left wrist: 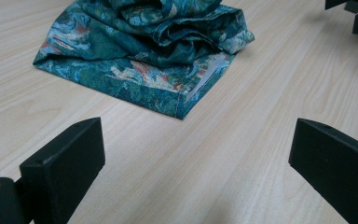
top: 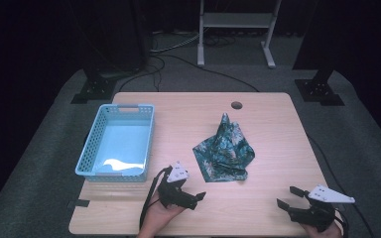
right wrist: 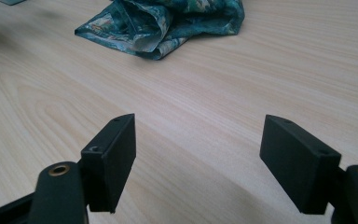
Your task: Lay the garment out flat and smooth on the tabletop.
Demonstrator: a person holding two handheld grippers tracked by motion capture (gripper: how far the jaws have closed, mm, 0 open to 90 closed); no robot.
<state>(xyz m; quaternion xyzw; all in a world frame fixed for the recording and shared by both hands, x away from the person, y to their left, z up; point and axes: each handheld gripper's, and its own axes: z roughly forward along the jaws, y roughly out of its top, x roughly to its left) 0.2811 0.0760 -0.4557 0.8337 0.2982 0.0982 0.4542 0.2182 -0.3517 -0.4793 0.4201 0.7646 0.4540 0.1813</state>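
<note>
Crumpled green cloth [top: 225, 151] at frame centre; blue basket [top: 116, 141] left. Left gripper [top: 200, 196] and right gripper [top: 288, 196], bottom, gape wide, holding nothing.

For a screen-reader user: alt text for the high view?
A crumpled green patterned cloth lies mid-table on a light wooden table, a pale blue perforated plastic basket to its left. Nearer, two open black grippers, left and right.

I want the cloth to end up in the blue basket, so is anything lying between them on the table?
Nothing visible does. Bare table separates the crumpled cloth from the blue basket, which looks empty. Both hand-held grippers sit nearer the person, off that path.
</note>
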